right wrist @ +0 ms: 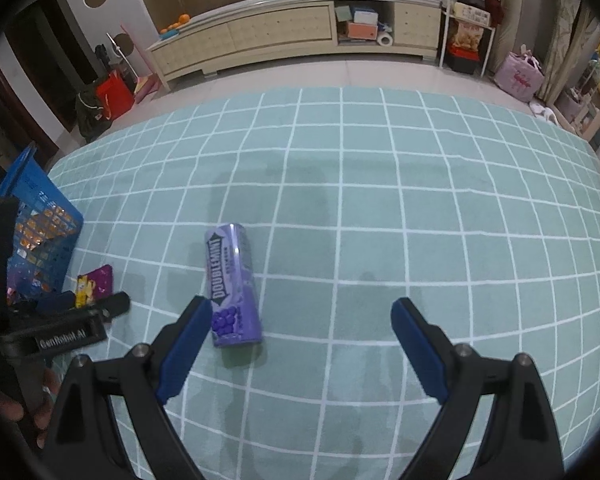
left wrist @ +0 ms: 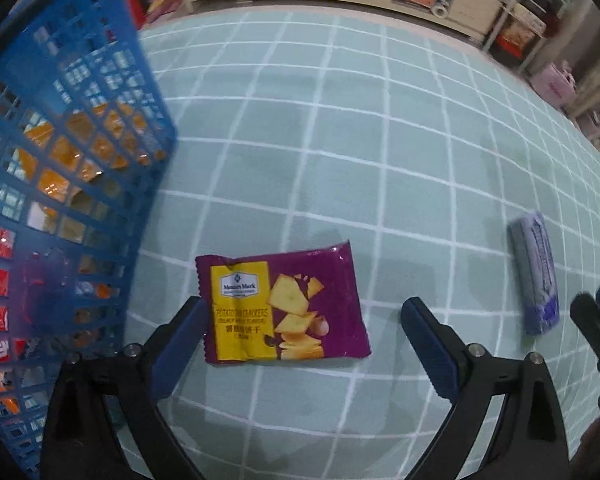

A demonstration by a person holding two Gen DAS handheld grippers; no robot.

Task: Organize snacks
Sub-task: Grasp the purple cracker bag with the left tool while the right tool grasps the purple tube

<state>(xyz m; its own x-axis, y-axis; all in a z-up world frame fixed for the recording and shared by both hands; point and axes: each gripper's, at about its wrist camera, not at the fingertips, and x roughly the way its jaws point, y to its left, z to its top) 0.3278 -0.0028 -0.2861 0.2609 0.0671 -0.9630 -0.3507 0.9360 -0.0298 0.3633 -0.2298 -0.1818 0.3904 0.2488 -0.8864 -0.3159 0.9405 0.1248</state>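
Two snacks remain outside the blue plastic lattice basket (left wrist: 72,184), so the pick-up step seems to be in hand, with each gripper lined up on its own item. The left gripper (left wrist: 302,322) hangs with its fingers spread wide and empty; the flat purple-and-yellow foil packet of potato crackers (left wrist: 284,306) lies on the pale green rug with white grid lines (left wrist: 380,140), between the fingertips but nearer the left one, just beside the basket wall. The right gripper (right wrist: 302,322) is likewise spread and holds nothing; the purple Doublemint cardboard-look box of gum (right wrist: 232,286) lies lengthwise just beside its left finger (right wrist: 188,340), off-centre in the gap.

The next move probably calls for lowering the left gripper and pinching the packet across its width, then lifting it over the basket rim. The right gripper would need to shift leftward to centre the box before closing.

The packet is thin, glossy, crinkled film with serrated end seals; it will likely flex and slip, so a grip near its middle seems wise. The box looks rigid, smooth and long with rounded edges. The rug appears soft with a short pile. Through the basket's square openings, orange and red wrappers show.
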